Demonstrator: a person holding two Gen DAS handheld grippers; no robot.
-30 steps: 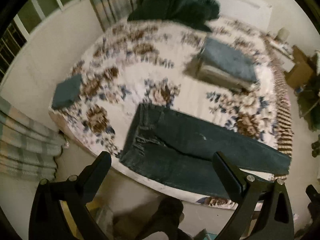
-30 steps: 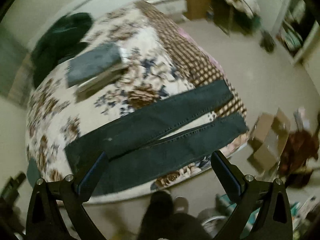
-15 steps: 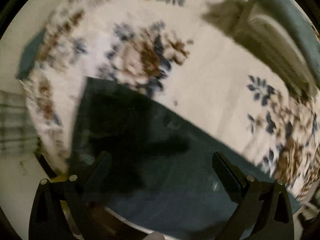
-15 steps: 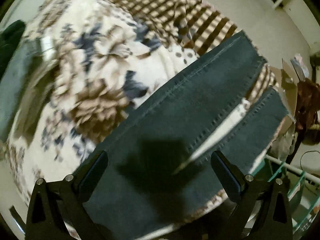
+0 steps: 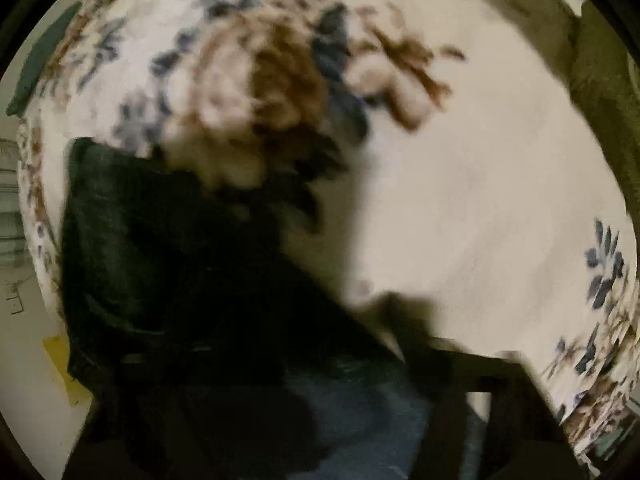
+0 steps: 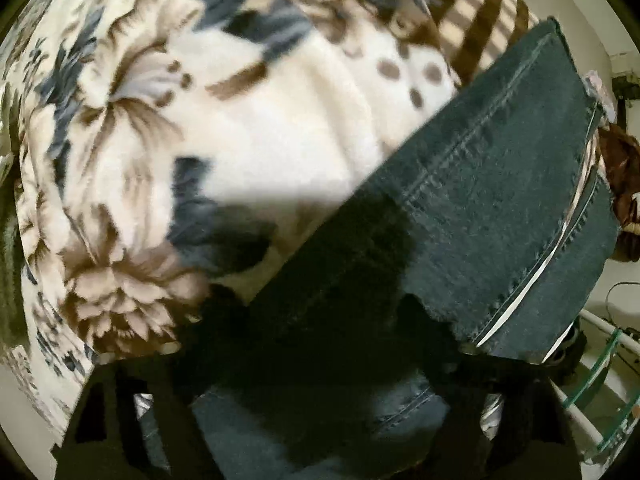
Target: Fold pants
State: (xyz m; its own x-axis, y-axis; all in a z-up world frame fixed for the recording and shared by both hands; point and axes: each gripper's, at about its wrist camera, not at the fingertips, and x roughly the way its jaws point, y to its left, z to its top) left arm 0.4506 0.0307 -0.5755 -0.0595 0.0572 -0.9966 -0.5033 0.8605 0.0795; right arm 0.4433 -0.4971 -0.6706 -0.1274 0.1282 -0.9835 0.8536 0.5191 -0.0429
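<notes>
Dark blue jeans [image 5: 160,260] lie flat on a floral blanket [image 5: 460,200]; this blurred view shows their waist end in deep shadow. My left gripper [image 5: 288,368] points straight down on that end. Its jaws are closing with denim between them, and blur hides whether the pads touch. In the right wrist view the two legs of the jeans [image 6: 500,160] run up to the right across the blanket [image 6: 260,140]. My right gripper [image 6: 320,360] hangs over the upper leg. Its jaws are closing too, still wide, with a raised fold of denim between them.
A folded teal cloth [image 5: 40,60] lies at the bed's far left edge and an olive-grey stack [image 5: 600,100] at the top right. The blanket's brown striped border [image 6: 480,8] runs behind the hems. A glass shelf rack [image 6: 600,380] and brown clutter [image 6: 624,180] stand beyond the bed's right edge.
Both grippers have dropped from high above the bed to just over the jeans, which now fill the lower part of each view. The fingers of both have drawn closer together.
</notes>
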